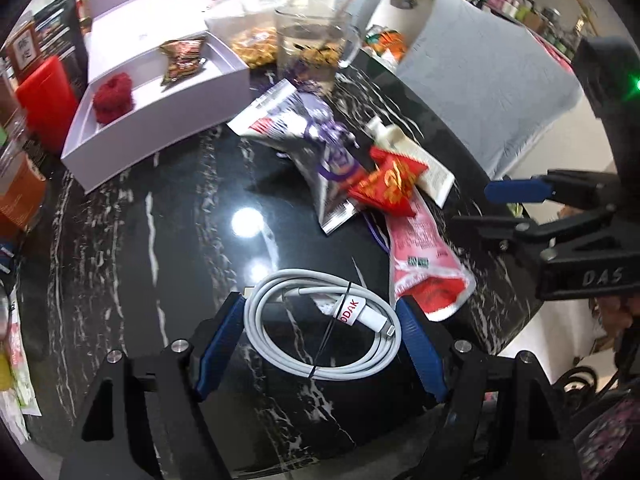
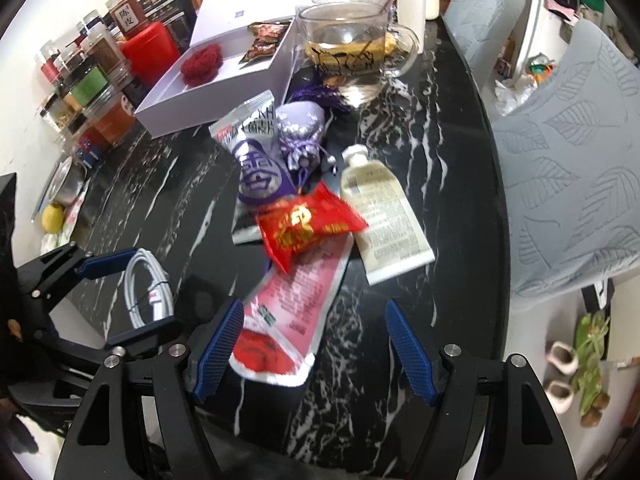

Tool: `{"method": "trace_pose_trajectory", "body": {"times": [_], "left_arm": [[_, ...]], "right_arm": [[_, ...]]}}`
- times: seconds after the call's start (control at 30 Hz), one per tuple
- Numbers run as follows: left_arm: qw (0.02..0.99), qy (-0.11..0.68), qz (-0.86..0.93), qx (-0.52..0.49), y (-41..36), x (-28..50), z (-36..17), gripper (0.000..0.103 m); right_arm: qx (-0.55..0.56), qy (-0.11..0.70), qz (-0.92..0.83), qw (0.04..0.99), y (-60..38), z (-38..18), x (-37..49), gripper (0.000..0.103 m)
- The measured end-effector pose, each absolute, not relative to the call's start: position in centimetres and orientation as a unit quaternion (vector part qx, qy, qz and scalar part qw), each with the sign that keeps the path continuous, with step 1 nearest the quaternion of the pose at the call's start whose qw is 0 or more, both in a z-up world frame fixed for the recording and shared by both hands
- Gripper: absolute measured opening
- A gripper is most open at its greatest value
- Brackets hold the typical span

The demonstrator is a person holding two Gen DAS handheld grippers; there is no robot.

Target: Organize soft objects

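A coiled white cable (image 1: 324, 324) lies on the black marble table (image 1: 160, 240) between the open fingers of my left gripper (image 1: 320, 320); it also shows in the right wrist view (image 2: 146, 288). My right gripper (image 2: 314, 328) is open over the lower end of a pink pouch (image 2: 292, 304). A red packet (image 2: 308, 224) lies on that pouch. Beside it lie a cream tube (image 2: 380, 212), a purple-and-silver snack packet (image 2: 256, 164) and a lilac sachet (image 2: 300, 132). A white open box (image 2: 224, 92) holds a red knitted item (image 2: 202, 66) and a snack pack (image 2: 266, 42).
A glass mug (image 2: 352, 44) stands behind the pile. Jars (image 2: 100, 76) and a red container (image 2: 152, 50) line the left wall. Grey cushioned chairs (image 2: 568, 152) stand at the table's right edge. A lemon (image 2: 52, 218) sits at left.
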State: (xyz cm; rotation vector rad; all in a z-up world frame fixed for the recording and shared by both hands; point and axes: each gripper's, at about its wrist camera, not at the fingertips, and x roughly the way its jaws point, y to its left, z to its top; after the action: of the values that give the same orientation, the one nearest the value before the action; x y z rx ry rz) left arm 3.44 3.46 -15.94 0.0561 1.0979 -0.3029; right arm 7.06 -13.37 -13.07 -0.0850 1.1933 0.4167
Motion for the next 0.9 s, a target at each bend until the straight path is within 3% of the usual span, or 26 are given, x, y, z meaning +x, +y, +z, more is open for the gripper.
{"method": "trace_pose_trajectory", "body": {"times": [0.3, 0.9], "left_arm": [[0.843, 0.518, -0.141, -0.008, 5.0, 5.8, -15.2, 0.077], [0.837, 0.522, -0.163, 0.001, 7.1, 10.5, -16.6, 0.077]], "right_arm": [[-0.069, 0.547, 0.204, 0.809, -10.9, -13.8, 9.7, 0.081], [-0.143, 0.55, 0.202, 0.797, -7.5, -16.3, 12.7, 0.077]]}}
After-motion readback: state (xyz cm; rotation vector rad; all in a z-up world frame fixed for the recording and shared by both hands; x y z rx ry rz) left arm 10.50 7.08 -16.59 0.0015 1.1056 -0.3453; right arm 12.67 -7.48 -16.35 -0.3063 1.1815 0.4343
